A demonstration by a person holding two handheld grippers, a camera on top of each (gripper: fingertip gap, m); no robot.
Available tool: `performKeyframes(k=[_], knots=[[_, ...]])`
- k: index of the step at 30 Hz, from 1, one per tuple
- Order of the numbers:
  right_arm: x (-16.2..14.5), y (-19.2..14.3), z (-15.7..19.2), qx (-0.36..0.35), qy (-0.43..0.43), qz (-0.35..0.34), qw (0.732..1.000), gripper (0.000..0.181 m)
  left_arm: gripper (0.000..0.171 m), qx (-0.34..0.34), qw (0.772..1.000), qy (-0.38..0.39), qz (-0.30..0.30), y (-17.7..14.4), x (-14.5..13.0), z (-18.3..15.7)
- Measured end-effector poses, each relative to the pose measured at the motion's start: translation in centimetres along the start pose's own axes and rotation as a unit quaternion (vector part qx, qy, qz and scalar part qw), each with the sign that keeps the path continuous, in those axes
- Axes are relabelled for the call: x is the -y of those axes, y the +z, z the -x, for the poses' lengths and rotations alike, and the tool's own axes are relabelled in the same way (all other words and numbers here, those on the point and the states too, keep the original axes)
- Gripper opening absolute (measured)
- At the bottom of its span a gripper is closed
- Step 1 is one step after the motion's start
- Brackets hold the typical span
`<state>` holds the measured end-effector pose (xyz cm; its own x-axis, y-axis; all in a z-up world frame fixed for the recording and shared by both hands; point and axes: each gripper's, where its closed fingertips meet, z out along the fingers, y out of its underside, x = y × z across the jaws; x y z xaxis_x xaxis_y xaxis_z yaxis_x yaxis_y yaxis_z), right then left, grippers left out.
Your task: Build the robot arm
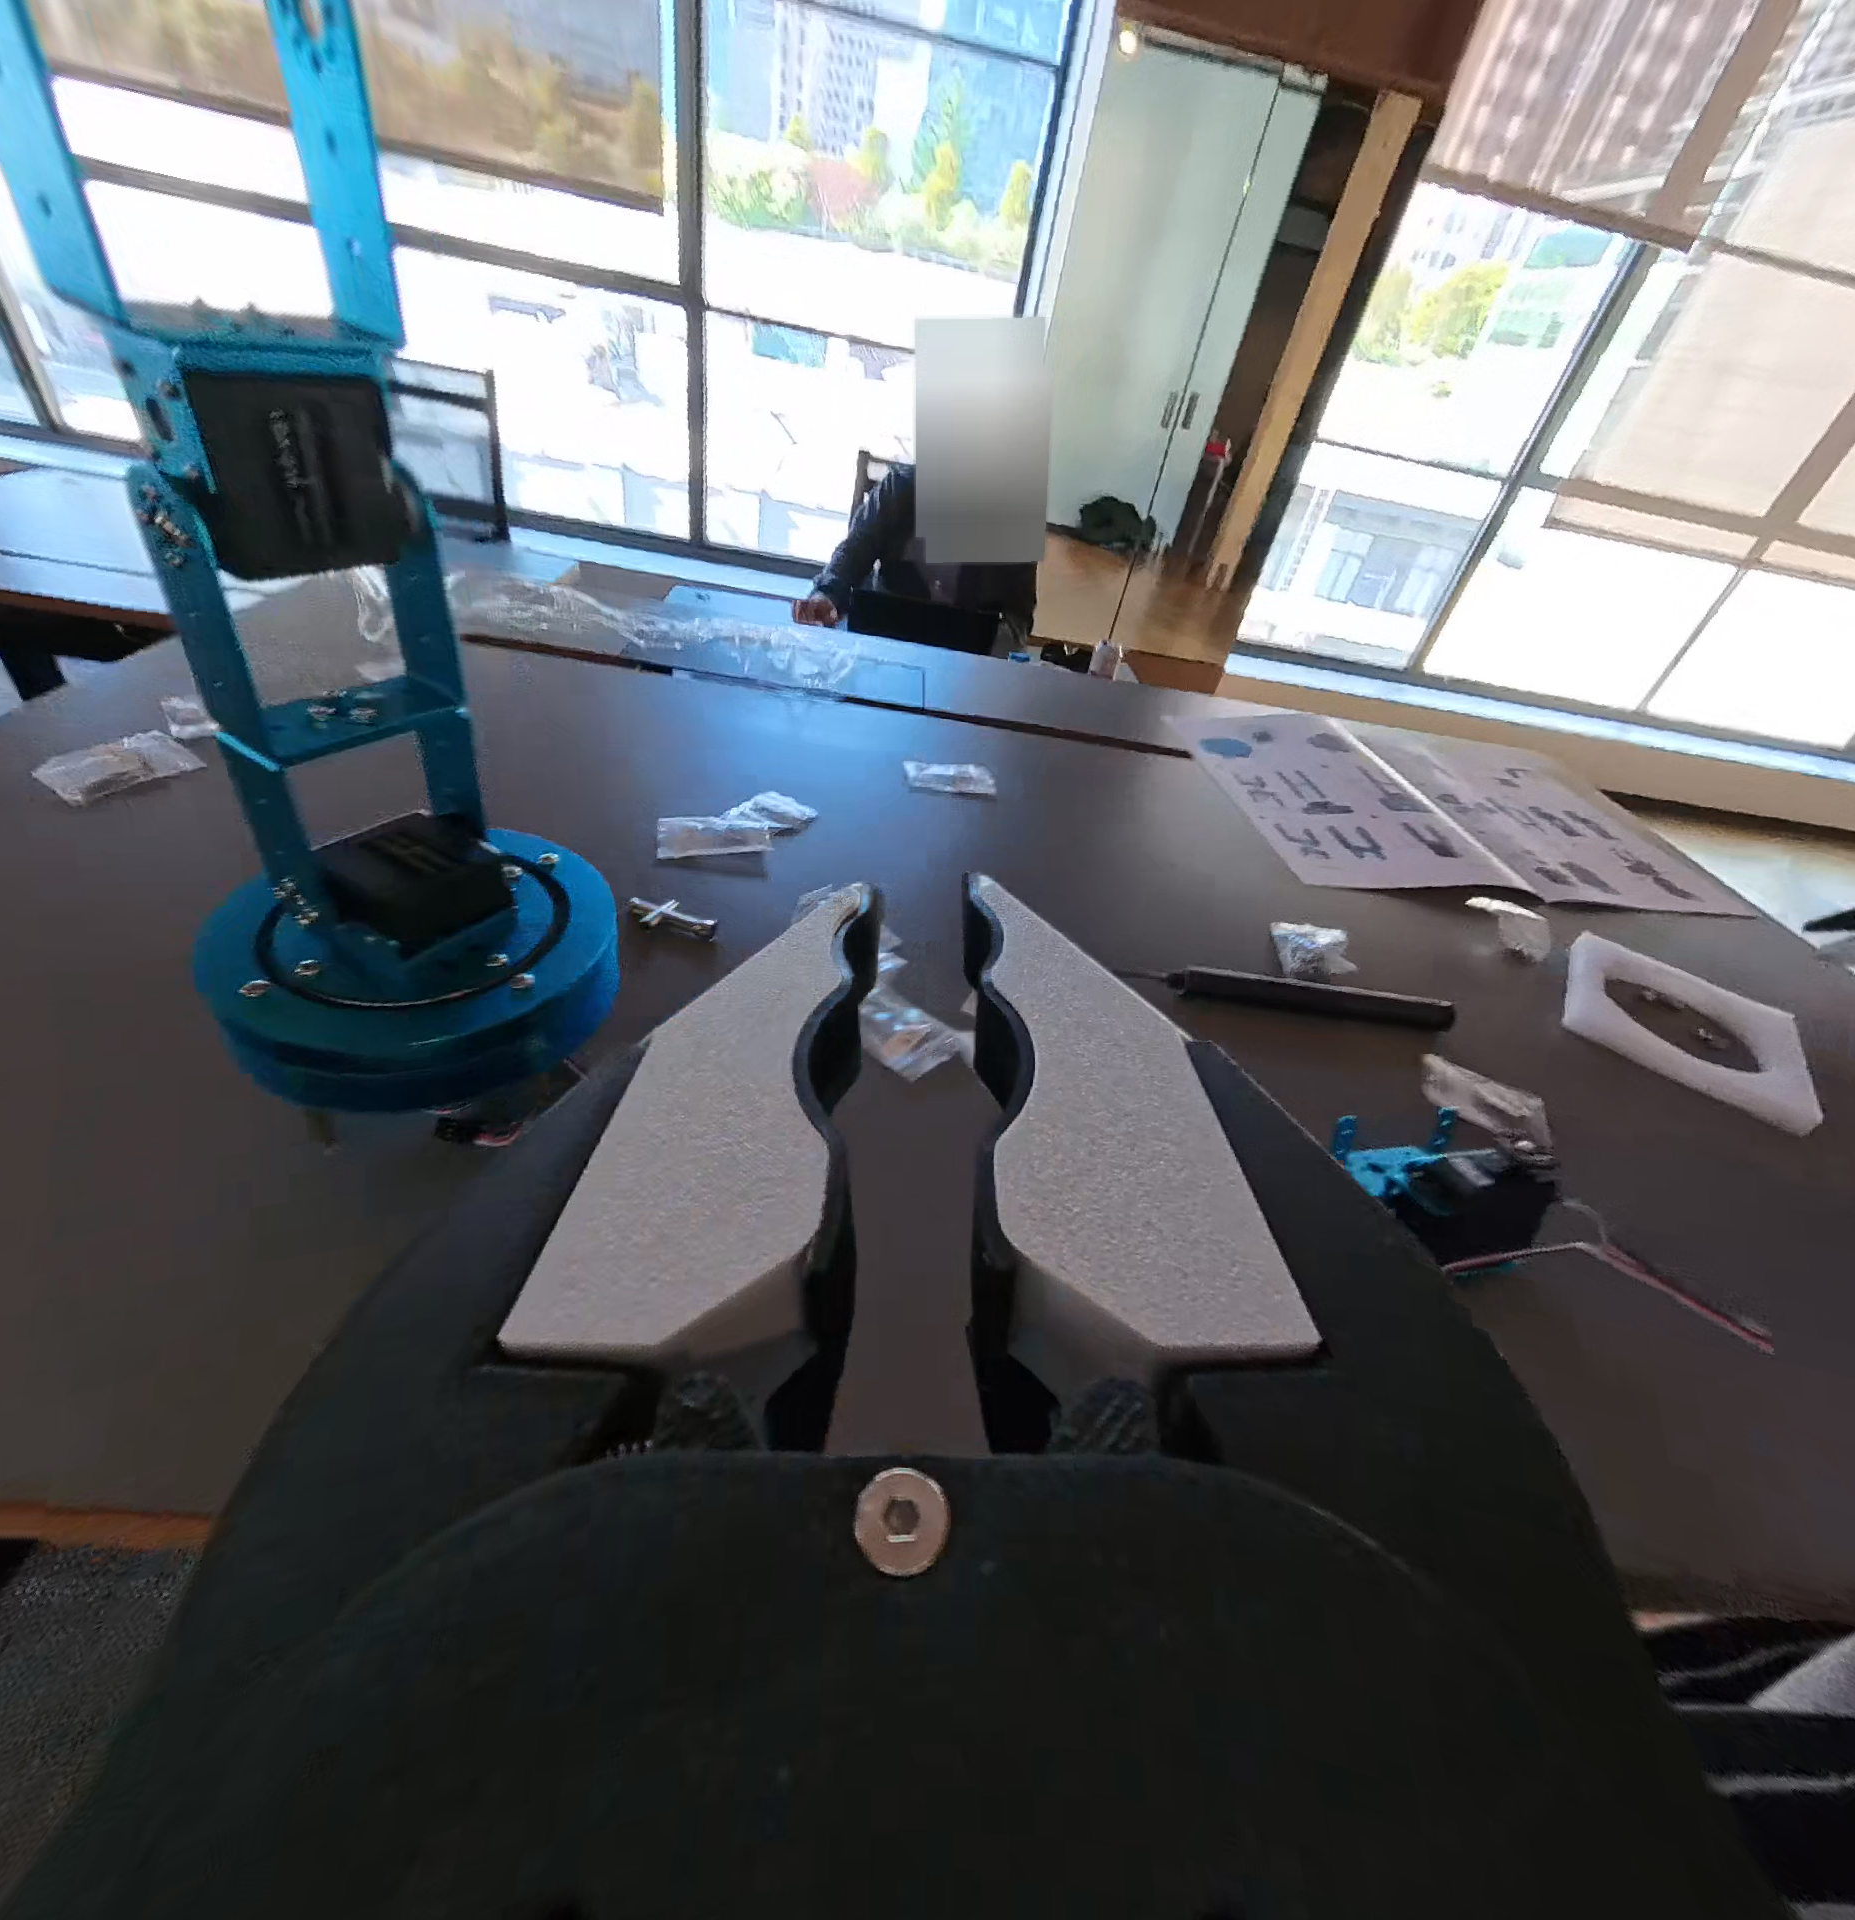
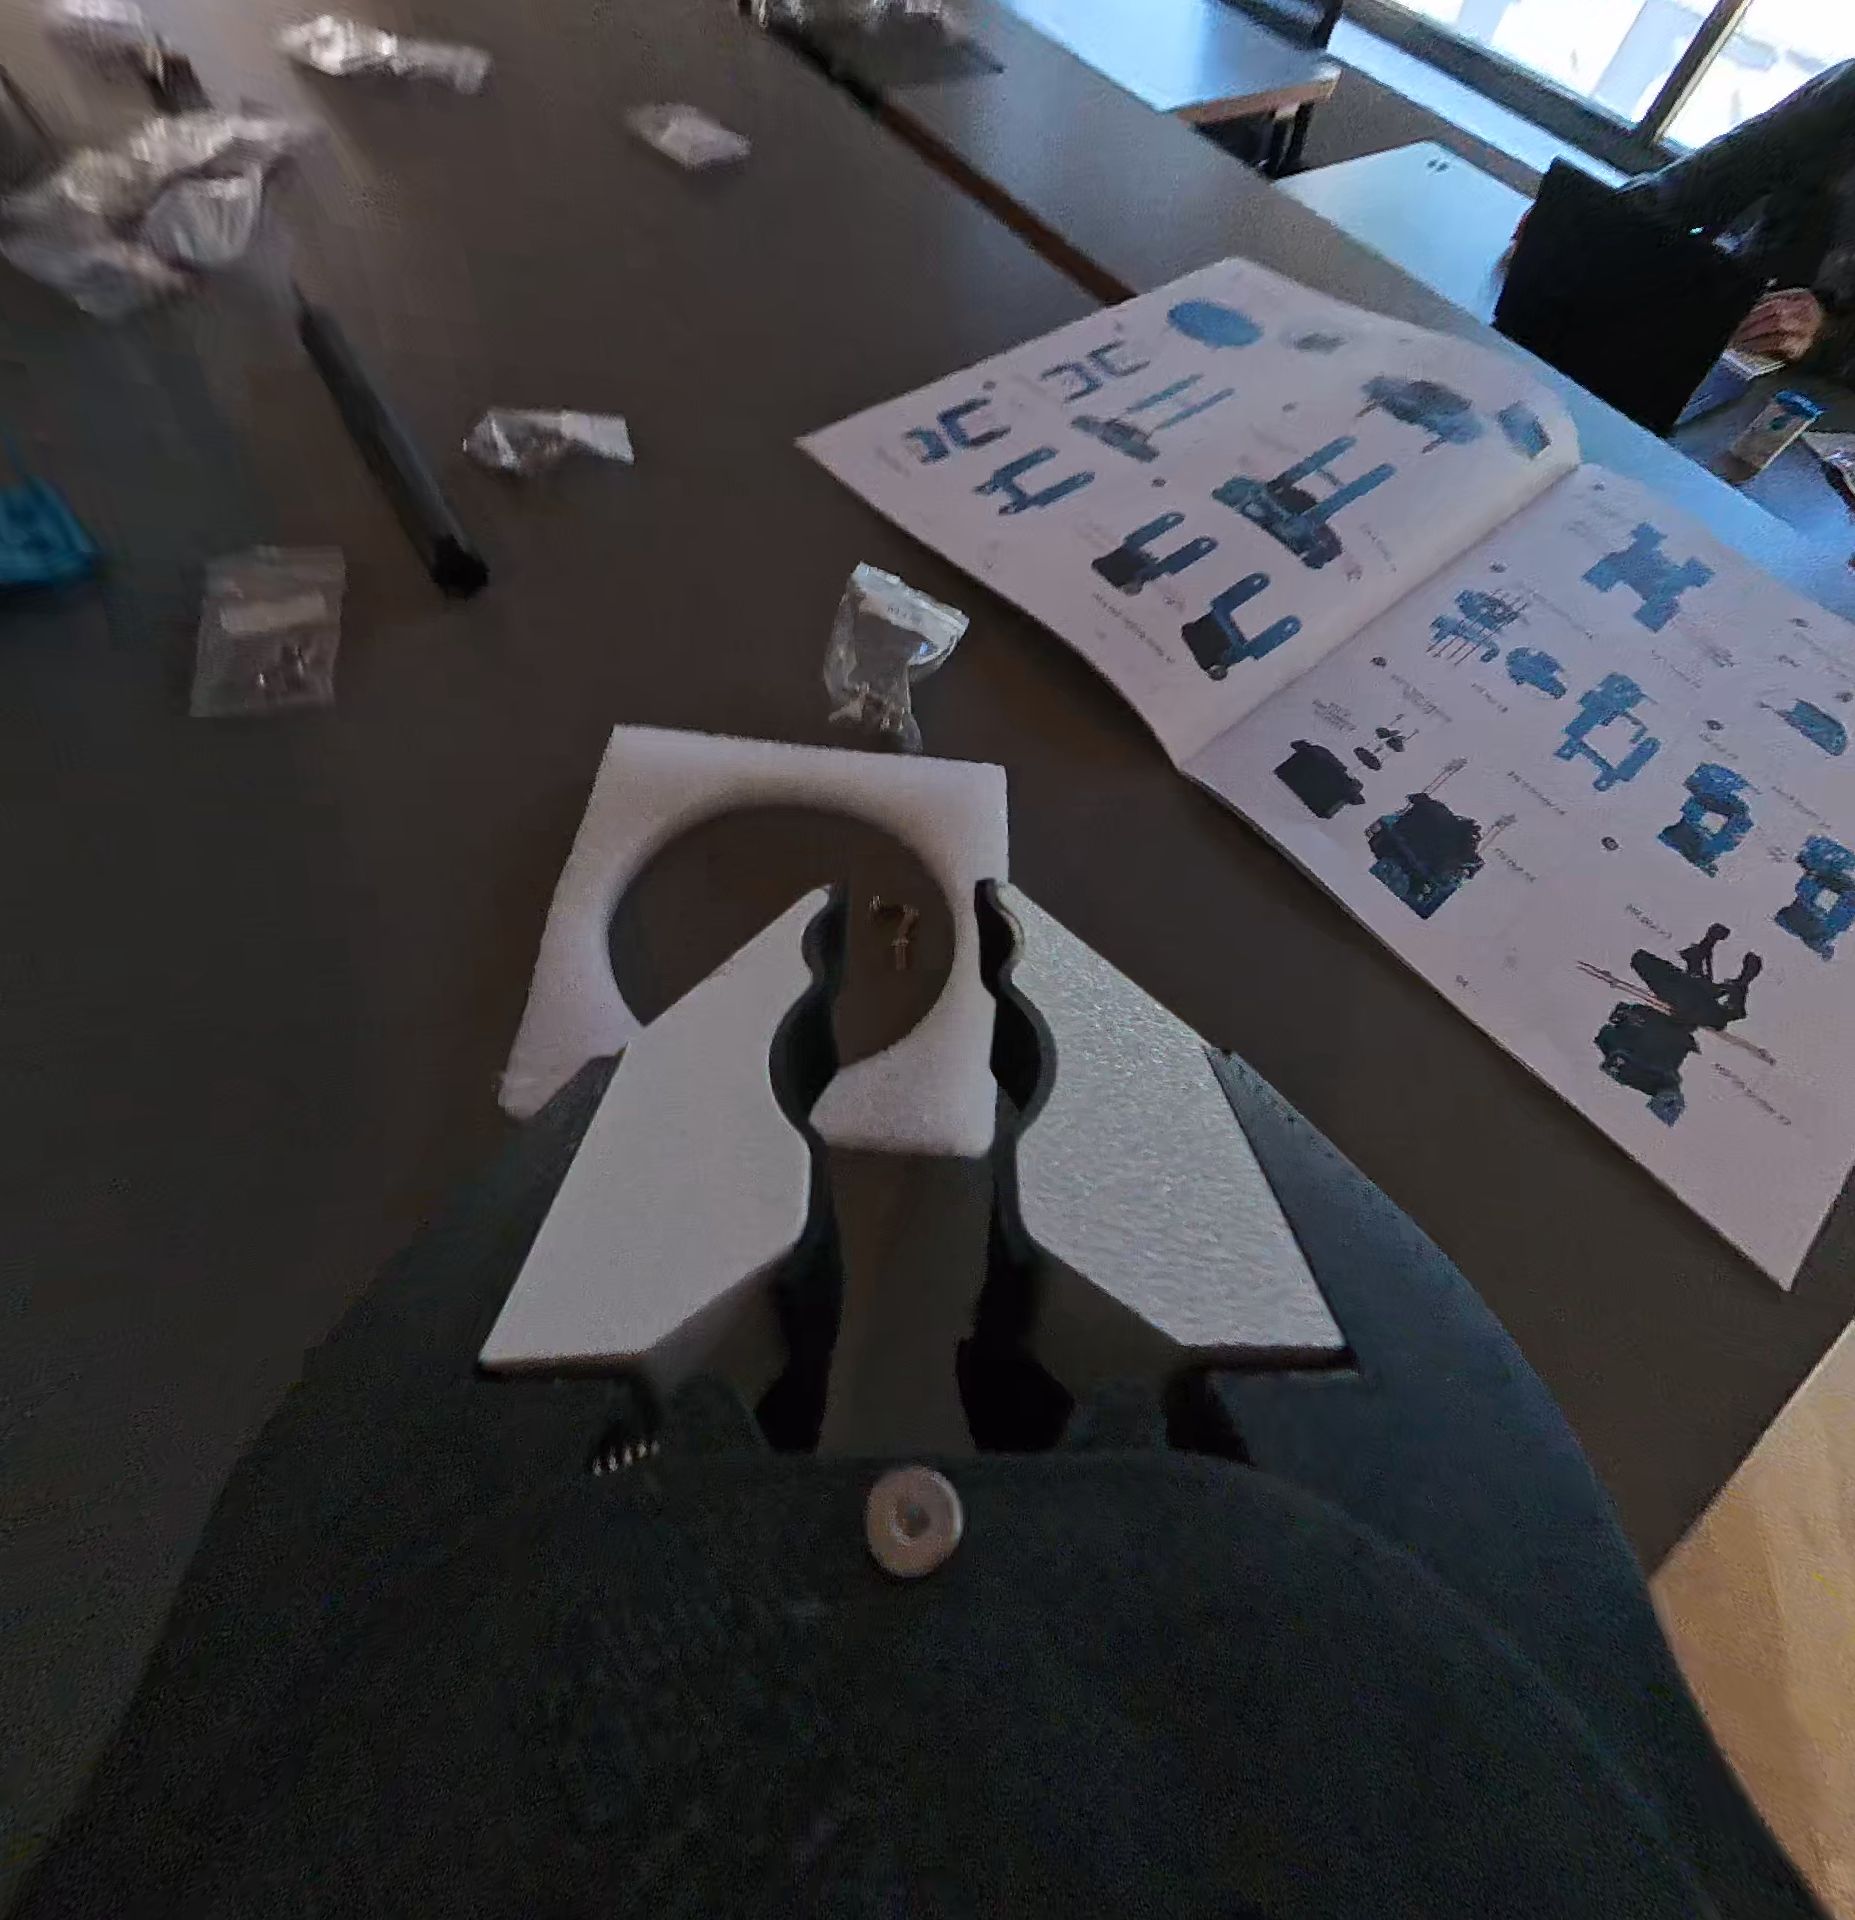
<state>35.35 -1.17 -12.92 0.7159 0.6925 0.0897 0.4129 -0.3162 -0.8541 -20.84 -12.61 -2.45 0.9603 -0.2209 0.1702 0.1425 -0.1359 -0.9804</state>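
Note:
My left gripper point(image 1: 921, 896) is open and empty above the dark table point(image 1: 1110, 831). A small clear parts bag point(image 1: 907, 1029) lies on the table under its fingertips. A blue metal robot arm on a round base point(image 1: 409, 971) stands to its left. My right gripper point(image 2: 907, 896) is open and empty, hovering over a white foam square point(image 2: 798, 779) with a round cut-out. Small screws point(image 2: 895, 928) lie in the cut-out, between the fingertips. The foam square also shows in the left wrist view point(image 1: 1692, 1029).
An open instruction booklet point(image 2: 1422, 675) lies right of the foam. A black screwdriver point(image 1: 1318, 1000), a small blue servo assembly point(image 1: 1442, 1184), a metal cross wrench point(image 1: 674, 916) and several parts bags point(image 2: 268, 629) are scattered on the table. A person point(image 1: 923, 571) sits at the far side. Tip to tip, the grippers are about 60 cm apart. About 9 cm separates my right fingertips from the white foam square point(image 2: 798, 779). It is also in sight in the left wrist view point(image 1: 1595, 982).

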Motion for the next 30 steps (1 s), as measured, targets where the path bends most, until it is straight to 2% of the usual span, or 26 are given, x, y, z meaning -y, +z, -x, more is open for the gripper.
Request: performKeyframes(k=[2, 4, 7, 10, 14, 16, 20, 24, 27, 30], knots=[[-0.5, 0.0, 0.1, 0.014, -0.027, 0.017, 0.999, 0.023, 0.012, 0.015, 1.0, -0.004, -0.024, -0.7, 0.1, -2.2], [-0.6, 0.1, 0.9, 0.05, -0.014, 0.011, 0.999, 0.022, 0.011, 0.024, 0.999, -0.024, -0.036, -1.1, -0.5, -4.4], [0.1, -0.2, 4.1, 0.125, 0.016, -0.038, 0.991, 0.02, 0.011, 0.014, 0.999, -0.039, -0.017, -1.3, -1.7, -8.3], [0.2, -0.5, 6.7, 0.142, -0.021, -0.068, 0.987, 0.02, 0.01, 0.029, 0.999, -0.026, -0.005, -2.3, -2.5, -11.8], [1.8, -0.6, 10.4, 0.172, -0.044, -0.137, 0.975, 0.019, 0.01, 0.023, 0.997, -0.019, 0.066, -3.7, -6.0, -16.3], [2.3, -0.5, 11.9, 0.179, -0.064, -0.167, 0.968, 0.018, 0.01, 0.036, 0.994, -0.009, 0.102, -4.7, -7.6, -17.3], [2.1, -0.4, 13.9, 0.189, -0.112, -0.186, 0.958, 0.016, 0.01, 0.066, 0.988, 0.002, 0.137, -6.8, -8.7, -17.4], [1.8, -0.8, 14.4, 0.185, -0.148, -0.195, 0.952, 0.015, 0.012, 0.099, 0.984, -0.012, 0.144, -8.8, -9.2, -15.1], [2.2, -1.3, 14.0, 0.187, -0.134, -0.202, 0.952, 0.015, 0.015, 0.127, 0.982, -0.025, 0.14, -9.6, -9.6, -11.3], [2.9, -1.7, 12.7, 0.164, -0.121, -0.199, 0.959, 0.015, 0.026, 0.156, 0.976, -0.009, 0.154, -9.6, -9.6, -4.8]])
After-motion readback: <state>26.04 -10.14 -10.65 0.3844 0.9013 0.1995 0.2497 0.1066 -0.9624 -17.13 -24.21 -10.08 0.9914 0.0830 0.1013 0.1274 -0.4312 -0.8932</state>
